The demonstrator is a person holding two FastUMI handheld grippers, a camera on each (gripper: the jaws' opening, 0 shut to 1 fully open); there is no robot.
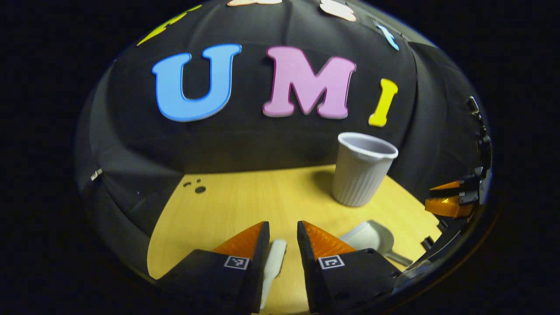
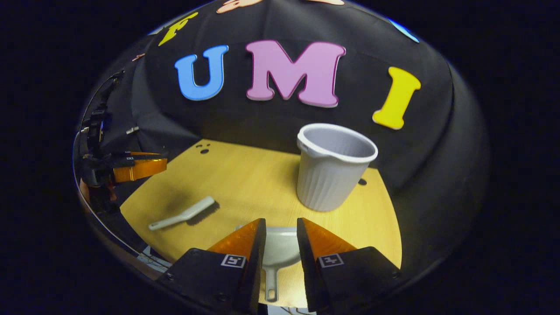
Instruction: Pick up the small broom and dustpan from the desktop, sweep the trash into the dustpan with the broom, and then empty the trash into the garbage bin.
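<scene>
A small white broom (image 1: 273, 260) lies flat on the wooden desktop (image 1: 245, 201), right between and below the fingers of my left gripper (image 1: 282, 227), which is open and not pressing on it. The white dustpan (image 1: 372, 238) rests just right of it. In the right gripper view the dustpan (image 2: 280, 249) lies under my right gripper (image 2: 281, 223), its handle pointing back towards me; the jaws stand apart, open. The broom (image 2: 183, 214) lies to the left there. The ribbed grey garbage bin (image 2: 332, 168) stands upright behind the dustpan.
The bin (image 1: 363, 170) sits towards the back right of the desktop. A few small dark spots (image 1: 199, 189) mark the far left corner. Black cloth walls close in the table. The other gripper (image 2: 135, 168) hangs at the left edge.
</scene>
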